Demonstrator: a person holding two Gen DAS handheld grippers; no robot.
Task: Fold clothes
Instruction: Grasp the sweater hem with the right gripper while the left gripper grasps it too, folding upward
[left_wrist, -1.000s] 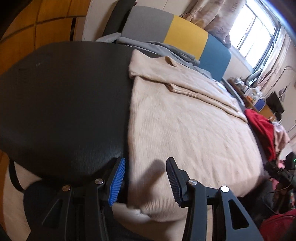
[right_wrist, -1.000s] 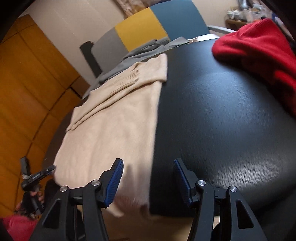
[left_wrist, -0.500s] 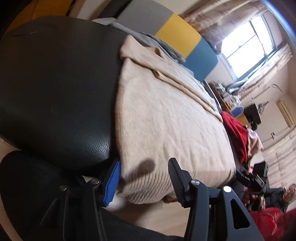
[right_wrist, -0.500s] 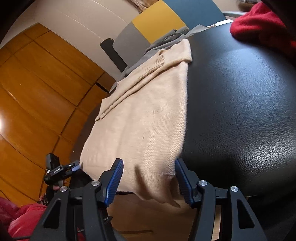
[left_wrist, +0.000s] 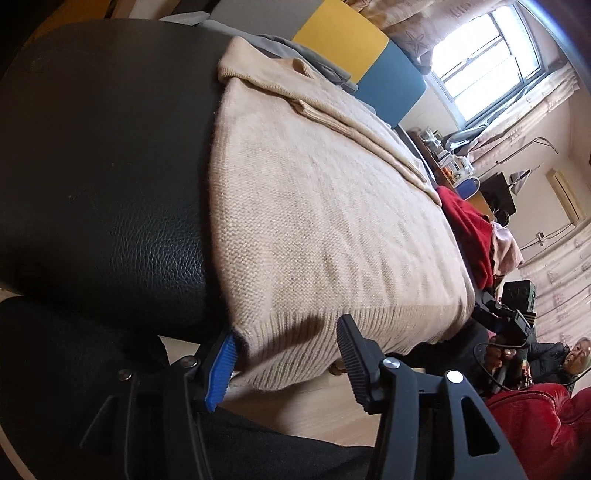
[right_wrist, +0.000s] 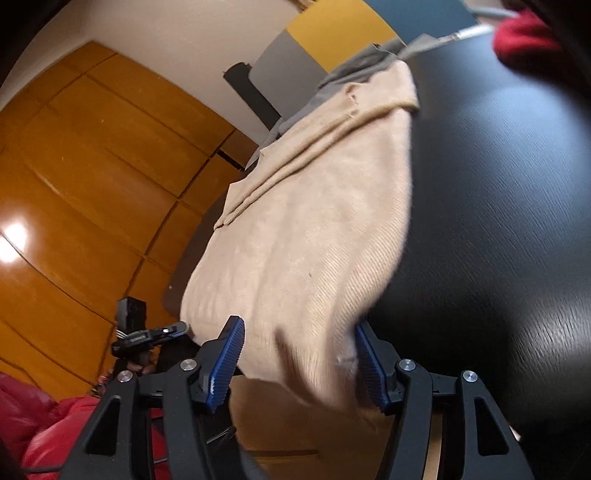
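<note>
Black leather surface (left_wrist: 103, 177), beige sweater (left_wrist: 325, 229), no legible writing

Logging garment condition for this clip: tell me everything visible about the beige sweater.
The beige sweater is a fine knit with a ribbed hem, lying flat on the black leather-look surface, sleeves folded across its upper part. Its hem hangs over the near edge, one corner between the open left tongs, the other between the open right tongs. Grey cloth lies at its far end.
</note>
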